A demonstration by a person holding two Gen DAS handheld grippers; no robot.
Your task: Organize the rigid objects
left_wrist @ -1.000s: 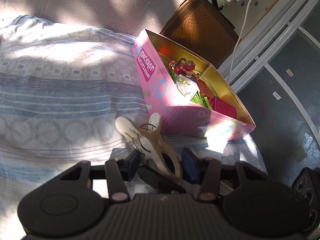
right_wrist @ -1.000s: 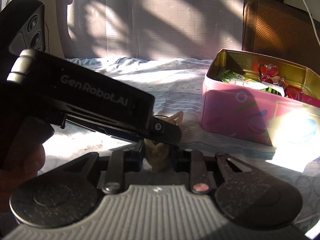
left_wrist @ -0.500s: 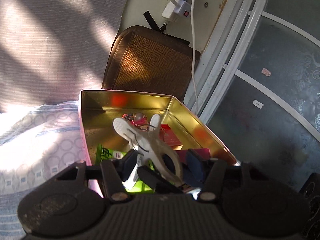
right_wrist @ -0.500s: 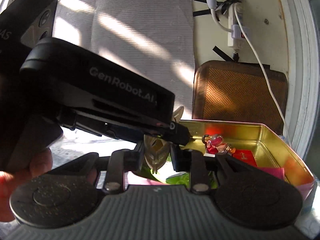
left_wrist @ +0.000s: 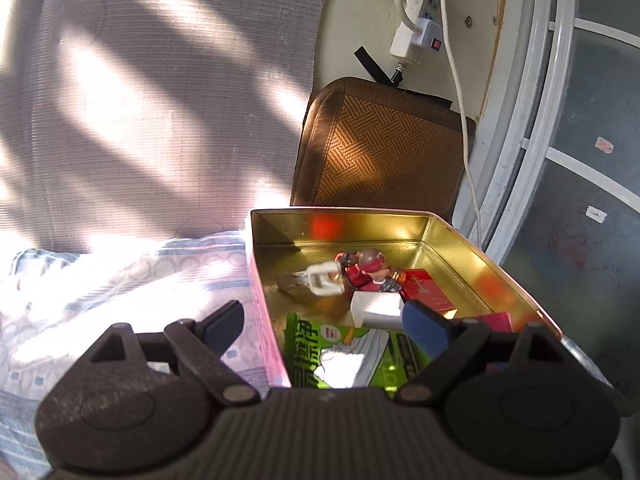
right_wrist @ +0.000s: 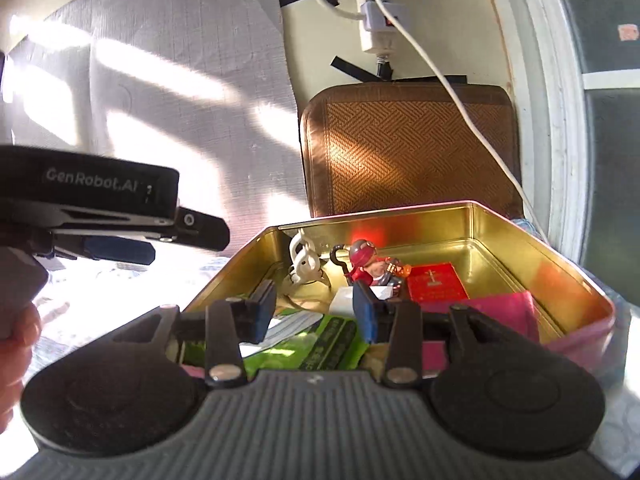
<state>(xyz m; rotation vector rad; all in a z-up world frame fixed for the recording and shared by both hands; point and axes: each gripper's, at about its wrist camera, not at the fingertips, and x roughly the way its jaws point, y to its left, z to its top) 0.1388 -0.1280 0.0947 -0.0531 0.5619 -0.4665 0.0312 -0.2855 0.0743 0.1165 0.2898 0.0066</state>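
Observation:
A pale clothes peg (left_wrist: 316,280) lies loose inside the pink tin (left_wrist: 340,213) with the gold lining, next to a red toy figure (left_wrist: 366,270). My left gripper (left_wrist: 324,324) hovers over the tin's near end, its jaws opening wide with nothing between them. My right gripper (right_wrist: 314,310) is over the same tin (right_wrist: 500,236), jaws opening, also with nothing in them; the peg (right_wrist: 304,264) lies beyond its tips. The left gripper's black body (right_wrist: 100,188) shows at the left of the right wrist view.
The tin also holds a red box (right_wrist: 436,286), a white block (left_wrist: 376,306), a green packet (left_wrist: 344,356) and a pink item (right_wrist: 500,308). It rests on a blue-patterned bedspread (left_wrist: 120,280). Behind stand a brown woven cushion (left_wrist: 380,148), a power strip with cables (left_wrist: 416,36) and a window frame.
Both grippers carried the peg from above the bedspread to over the tin, then opened. The peg left their pads and now lies in the tin.

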